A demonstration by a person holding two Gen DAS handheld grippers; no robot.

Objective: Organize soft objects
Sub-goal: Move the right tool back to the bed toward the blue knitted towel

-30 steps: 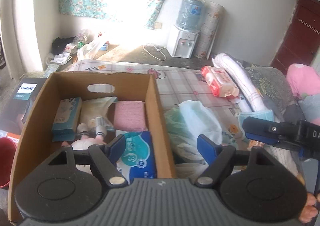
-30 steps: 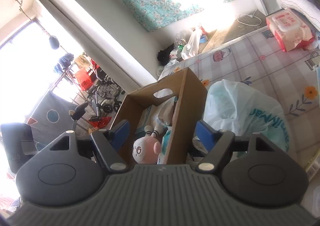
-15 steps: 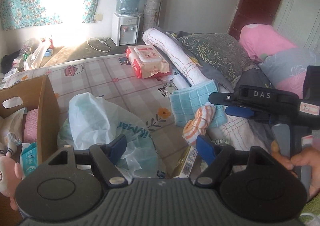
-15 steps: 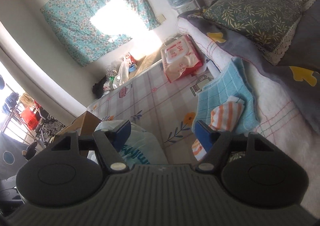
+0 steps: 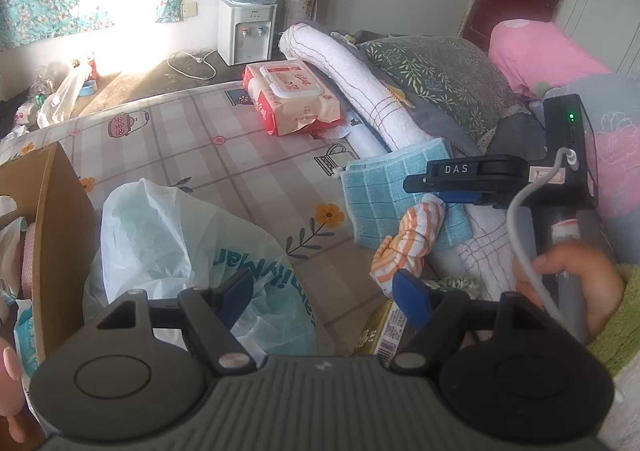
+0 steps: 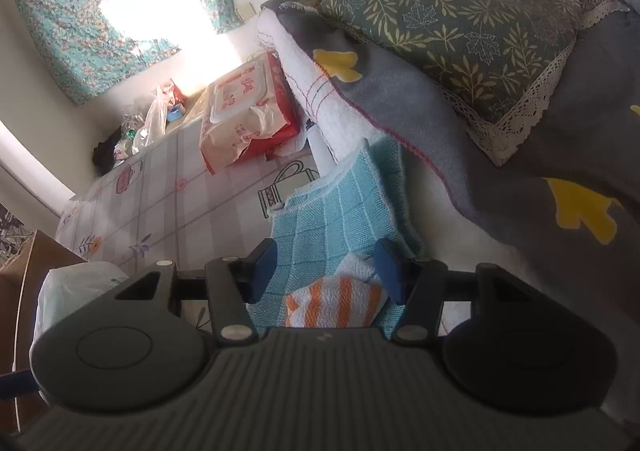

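Observation:
An orange-and-white striped cloth (image 5: 412, 239) lies bunched on a light blue checked towel (image 5: 384, 187) at the bed's right side. In the right wrist view my right gripper (image 6: 326, 269) is open, its blue jaws on either side of the striped cloth (image 6: 336, 299) and just above it, over the blue towel (image 6: 336, 211). That gripper also shows in the left wrist view (image 5: 448, 195). My left gripper (image 5: 324, 299) is open and empty above a white plastic bag (image 5: 168, 243). The cardboard box (image 5: 56, 235) with soft items stands at the left.
A red-and-cream wipes pack (image 5: 292, 99) lies farther back on the checked sheet. A rolled white blanket (image 5: 352, 79), a leaf-patterned pillow (image 5: 436, 71) and pink bedding (image 5: 540, 51) fill the right side. A yellow packet (image 5: 380, 335) lies near my left gripper.
Both grippers swung right, away from the box. The right gripper moved down and closer until its open jaws flank the striped cloth.

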